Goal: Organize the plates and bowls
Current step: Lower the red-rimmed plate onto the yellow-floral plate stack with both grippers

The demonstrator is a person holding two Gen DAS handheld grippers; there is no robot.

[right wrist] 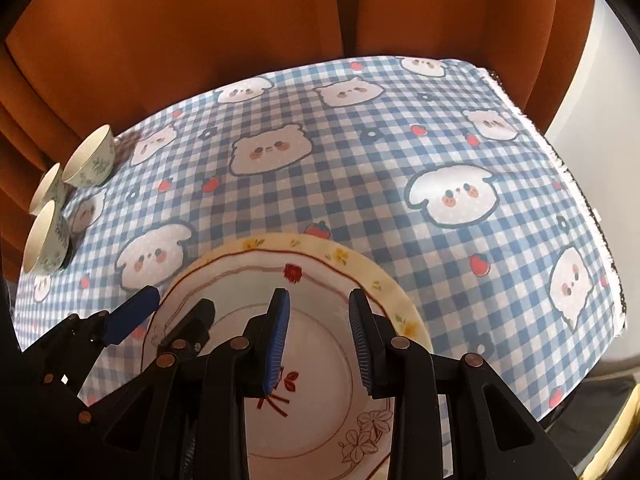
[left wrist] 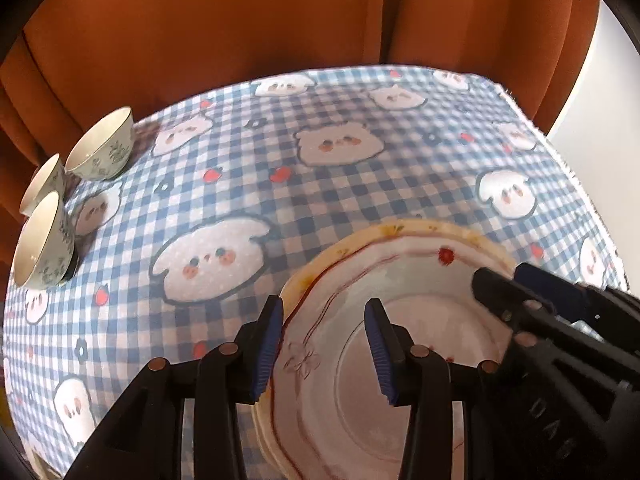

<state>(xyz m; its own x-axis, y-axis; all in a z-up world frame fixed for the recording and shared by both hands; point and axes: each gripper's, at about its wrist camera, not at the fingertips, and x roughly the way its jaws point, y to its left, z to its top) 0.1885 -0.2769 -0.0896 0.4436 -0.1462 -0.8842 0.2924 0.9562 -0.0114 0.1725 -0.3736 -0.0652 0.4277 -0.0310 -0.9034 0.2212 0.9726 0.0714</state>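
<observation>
Blue-and-white checked cloth [left wrist: 360, 184] printed with cartoon animal faces and small strawberries covers the desk, and rust-orange curtains [left wrist: 240, 20] hang behind it. At the near side of the desk two plates are stacked: a white plate [right wrist: 320, 344] with red line work, red sprigs and an outlined flower sits inside a larger cream plate [right wrist: 360, 260] whose rim carries little yellow flowers. Both grippers point steeply down over this stack. The left gripper [left wrist: 324, 344] straddles the left rim, with its outer blue-padded finger over the cloth just outside the edge and its inner finger above the white plate's well; the fingers are spread only a little, and the pads do not appear to press the rim. The right gripper [right wrist: 320, 340] straddles the right side of the white plate in the same way, one pad over the plate's middle and the other over its right rim, again narrowly spread with no clear contact. Each gripper shows at the edge of the other's view. Far off at the left rear corner of the desk stand three pale bowls [left wrist: 102, 148] with green leaf patterns, close together and upright, well apart from the plates.
</observation>
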